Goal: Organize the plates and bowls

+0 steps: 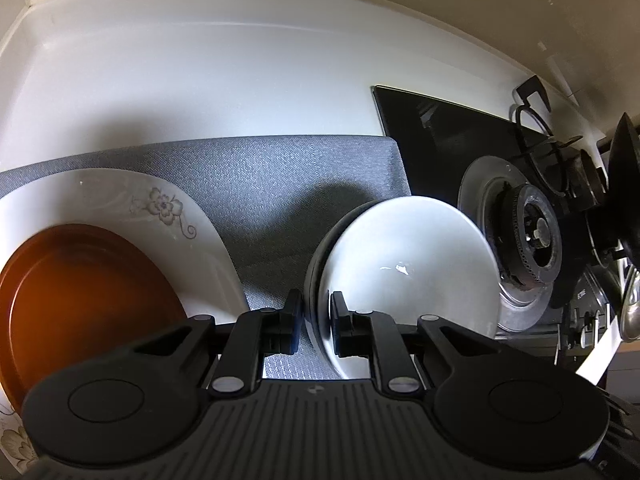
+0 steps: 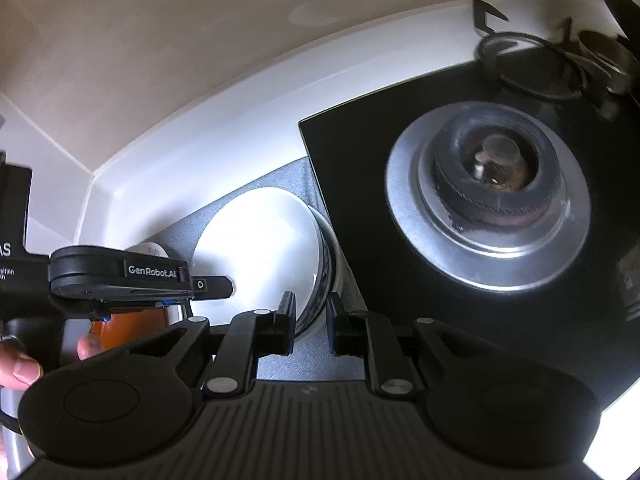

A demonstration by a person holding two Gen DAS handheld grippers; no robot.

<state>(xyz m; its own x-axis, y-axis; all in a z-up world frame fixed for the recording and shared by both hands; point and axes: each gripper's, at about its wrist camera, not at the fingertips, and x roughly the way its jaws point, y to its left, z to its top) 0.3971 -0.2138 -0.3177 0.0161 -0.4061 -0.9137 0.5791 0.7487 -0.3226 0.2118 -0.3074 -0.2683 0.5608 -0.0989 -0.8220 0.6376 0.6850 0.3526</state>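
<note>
The white bowl is stood on the grey mat, and its near rim is straddled by the left gripper, one finger outside the wall and one inside. The gap between the fingers is narrow, little wider than the rim; whether the pads are actually pressing on the wall cannot be told. From the other side, the same bowl is approached by the right gripper, whose jaws are likewise set narrowly apart across the rim edge, contact again not clear. Both claws are thus at the bowl, on opposite parts of its rim, so neither is judged meaningfully nearer. Left of the left gripper, well apart from the bowl, the brown plate is seen lying on the flowered white plate. Farther right, beyond the mat's edge, the black hob with its burner is seen.
</note>
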